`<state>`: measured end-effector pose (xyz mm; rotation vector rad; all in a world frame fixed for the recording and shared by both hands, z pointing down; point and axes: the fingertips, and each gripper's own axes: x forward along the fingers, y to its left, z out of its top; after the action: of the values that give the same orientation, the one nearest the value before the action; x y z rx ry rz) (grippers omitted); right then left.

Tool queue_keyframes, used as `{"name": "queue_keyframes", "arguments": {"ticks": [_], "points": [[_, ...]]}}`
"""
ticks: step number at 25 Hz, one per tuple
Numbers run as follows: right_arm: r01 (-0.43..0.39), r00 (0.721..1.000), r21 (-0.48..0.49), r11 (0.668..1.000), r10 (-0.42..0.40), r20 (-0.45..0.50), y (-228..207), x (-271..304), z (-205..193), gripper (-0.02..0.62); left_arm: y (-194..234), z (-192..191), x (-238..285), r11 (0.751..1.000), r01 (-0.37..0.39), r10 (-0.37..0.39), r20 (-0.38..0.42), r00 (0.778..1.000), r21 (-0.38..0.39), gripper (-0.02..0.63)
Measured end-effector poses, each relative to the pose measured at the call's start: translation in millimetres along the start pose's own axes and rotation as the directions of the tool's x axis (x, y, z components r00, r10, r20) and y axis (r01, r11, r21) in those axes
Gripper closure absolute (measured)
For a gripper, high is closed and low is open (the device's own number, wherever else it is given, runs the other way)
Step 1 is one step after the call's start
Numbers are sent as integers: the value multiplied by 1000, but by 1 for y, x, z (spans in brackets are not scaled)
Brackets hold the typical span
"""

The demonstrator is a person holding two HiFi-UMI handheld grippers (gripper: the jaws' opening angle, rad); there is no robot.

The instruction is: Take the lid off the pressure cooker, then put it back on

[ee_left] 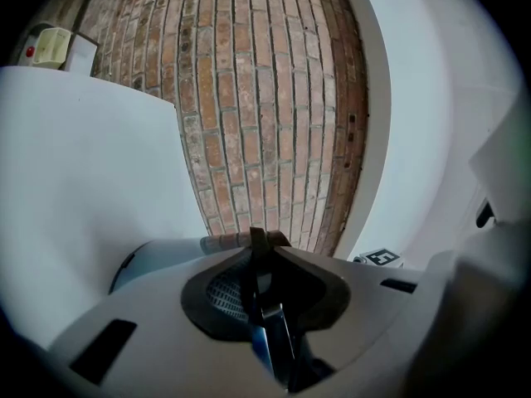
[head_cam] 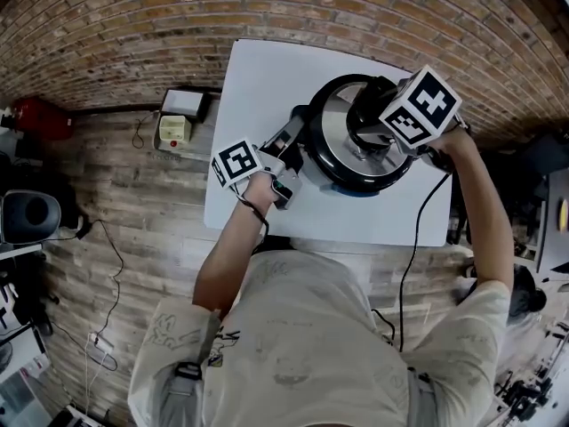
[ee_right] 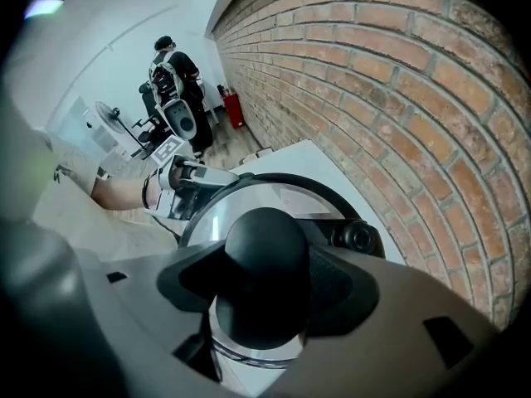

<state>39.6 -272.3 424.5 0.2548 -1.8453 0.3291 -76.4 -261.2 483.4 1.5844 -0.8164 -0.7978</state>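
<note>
The black pressure cooker (head_cam: pixel 331 173) stands on the white table (head_cam: pixel 258 78). Its shiny steel lid (head_cam: pixel 334 121) lies over the pot's rim. My right gripper (head_cam: pixel 369 130) points steeply down over the lid's middle. In the right gripper view the black knob (ee_right: pixel 265 255) fills the gap between the pads of my right gripper (ee_right: pixel 265 293), which is shut on it. At the pot's left side my left gripper (head_cam: pixel 292 142) lies level. Its jaws are shut on the thin dark side handle (ee_left: pixel 257 251) of the cooker.
A black valve (ee_right: pixel 358 237) sits on the lid beside the knob. The table's front edge (head_cam: pixel 320 238) runs close to my body, with a cable (head_cam: pixel 413 238) hanging over it. A brick wall stands behind; a yellow-white box (head_cam: pixel 175 130) and a red extinguisher (head_cam: pixel 40 118) are on the floor at left.
</note>
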Motion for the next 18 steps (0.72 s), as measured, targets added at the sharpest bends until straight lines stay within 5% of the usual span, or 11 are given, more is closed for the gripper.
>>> {"name": "queue_keyframes", "arguments": {"ticks": [14, 18], "points": [[-40, 999, -72, 997, 40, -8, 5, 2, -1, 290, 2, 0, 0, 1000, -16, 16, -4, 1000, 3, 528], [-71, 997, -204, 976, 64, -42, 9, 3, -3, 290, 3, 0, 0, 1000, -13, 13, -8, 1000, 4, 528]]}}
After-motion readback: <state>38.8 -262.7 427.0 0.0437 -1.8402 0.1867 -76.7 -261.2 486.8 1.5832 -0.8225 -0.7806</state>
